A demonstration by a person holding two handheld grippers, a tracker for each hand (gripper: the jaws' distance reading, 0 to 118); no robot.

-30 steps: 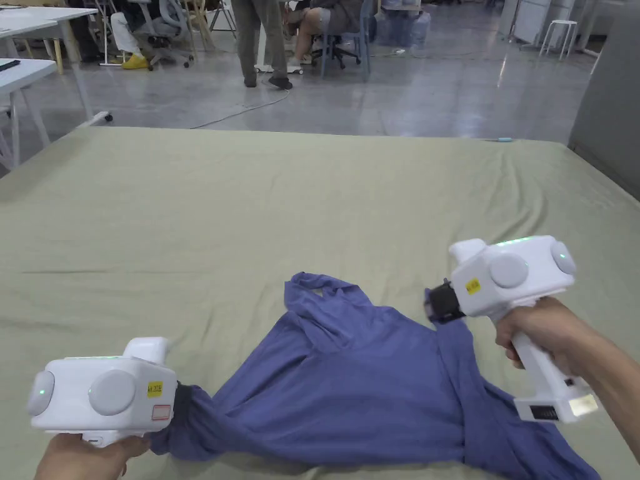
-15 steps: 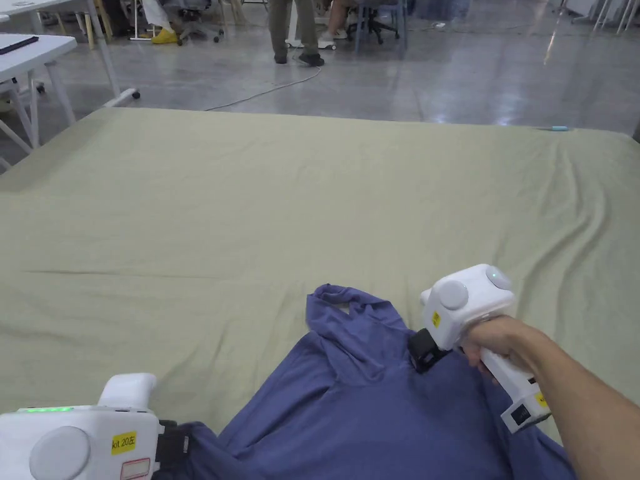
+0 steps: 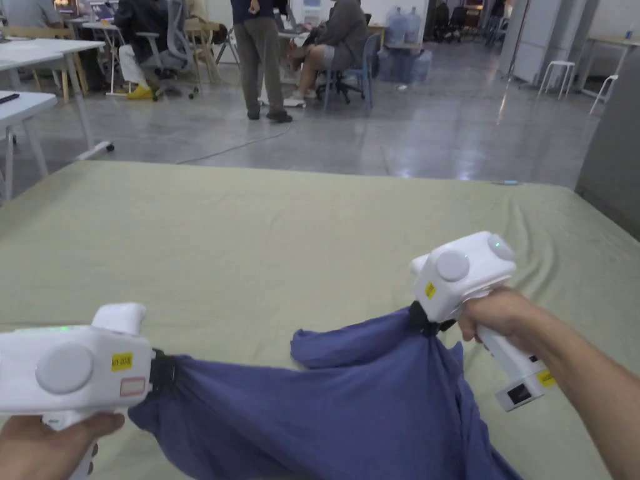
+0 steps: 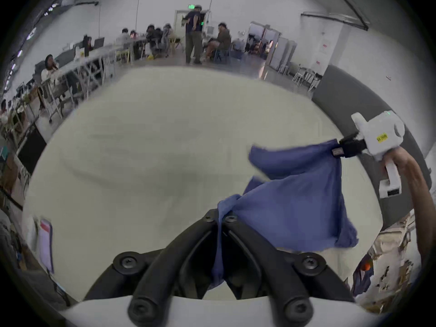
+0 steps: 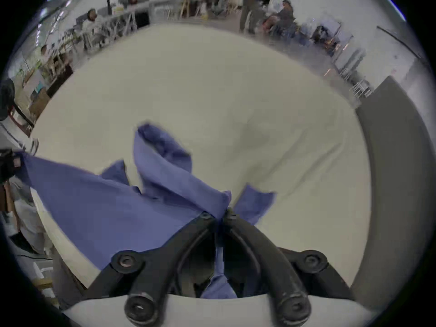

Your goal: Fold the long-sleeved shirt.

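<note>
My left tool (image 3: 164, 370) is pressed together on one bunched edge of the blue long-sleeved shirt (image 3: 325, 400), low at my left. My right tool (image 3: 424, 322) pinches another fold of it, higher and off to my right. The shirt hangs stretched between the two, lifted above the green-covered worktop (image 3: 262, 237), its lower cloth drooping toward the near edge.

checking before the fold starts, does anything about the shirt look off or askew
Yes. The blue shirt hangs bunched and uneven between the left gripper and the right gripper, both clamped on cloth. The right side sits higher, and a loose flap droops between them. No damage visible.
</note>
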